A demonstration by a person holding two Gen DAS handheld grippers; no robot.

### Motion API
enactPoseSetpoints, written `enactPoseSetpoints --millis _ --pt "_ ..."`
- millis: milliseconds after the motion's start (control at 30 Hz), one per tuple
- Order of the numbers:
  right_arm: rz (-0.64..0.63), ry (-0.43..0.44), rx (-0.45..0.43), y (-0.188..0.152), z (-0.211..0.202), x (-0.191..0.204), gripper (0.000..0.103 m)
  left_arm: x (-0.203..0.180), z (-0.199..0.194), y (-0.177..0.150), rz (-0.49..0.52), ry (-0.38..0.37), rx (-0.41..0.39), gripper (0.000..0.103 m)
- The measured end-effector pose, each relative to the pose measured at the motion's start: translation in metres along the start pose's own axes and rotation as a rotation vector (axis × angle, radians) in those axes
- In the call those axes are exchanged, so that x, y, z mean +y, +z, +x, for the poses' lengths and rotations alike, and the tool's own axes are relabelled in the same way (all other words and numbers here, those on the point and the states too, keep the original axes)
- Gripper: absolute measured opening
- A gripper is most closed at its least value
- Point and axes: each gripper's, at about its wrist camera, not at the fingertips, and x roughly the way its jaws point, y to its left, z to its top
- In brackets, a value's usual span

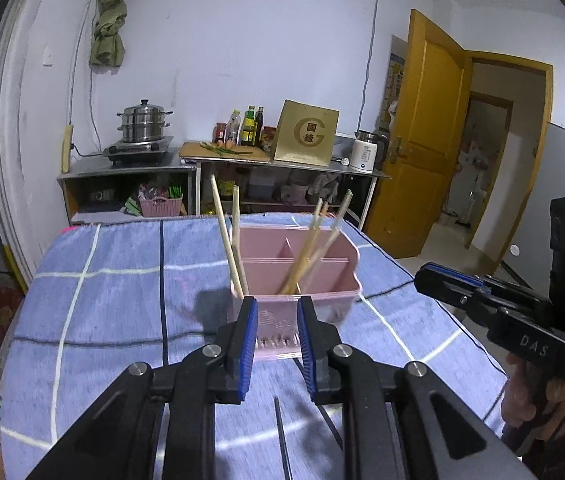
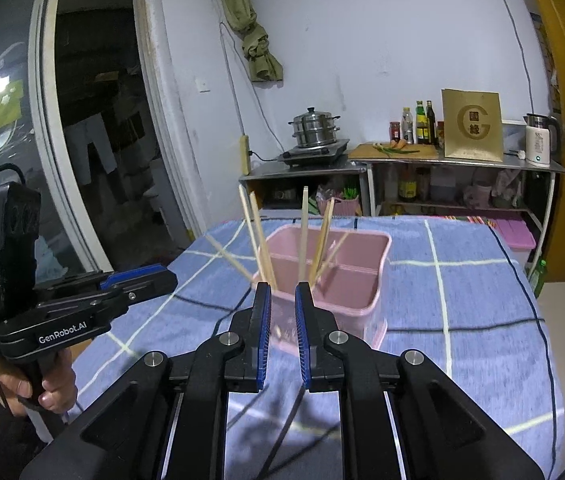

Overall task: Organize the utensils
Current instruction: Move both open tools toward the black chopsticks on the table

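A pink divided utensil holder (image 1: pixel 334 280) stands on the blue checked tablecloth (image 1: pixel 102 280), with several wooden chopsticks (image 1: pixel 306 248) leaning upright in it. My left gripper (image 1: pixel 276 304) hovers just in front of the holder, its blue-padded jaws slightly apart with nothing between them. In the right wrist view the same holder (image 2: pixel 346 280) and chopsticks (image 2: pixel 302 236) sit just beyond my right gripper (image 2: pixel 282 292), which is also slightly open and empty. Each view shows the other gripper off to the side, the right gripper (image 1: pixel 438 280) and the left gripper (image 2: pixel 142 278), both in a person's hands.
A thin dark stick (image 1: pixel 282 440) lies on the cloth under the left gripper. A black cable (image 1: pixel 394 286) runs across the table's right side. Behind the table is a steel counter (image 1: pixel 122 170) with a steamer pot (image 1: pixel 144 124), bottles (image 1: pixel 248 126), a gold box (image 1: pixel 306 132) and a kettle (image 1: pixel 366 154). A yellow door (image 1: pixel 430 140) stands open at right.
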Motion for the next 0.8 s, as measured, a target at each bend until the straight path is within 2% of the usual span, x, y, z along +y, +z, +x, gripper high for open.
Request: enactPoseSetpoints --millis 333,800 --pt "0.028 -0.004 0.049 -0.038 -0.012 0.001 0.013 -0.011 -0.014 -0.052 0.006 -0.001 0.054 0.020" --pt "0.082 -0.043 0.164 -0.074 0.010 -0.016 0.013 -0.010 0.017 -0.083 0.009 0.017 0.163 0.020"
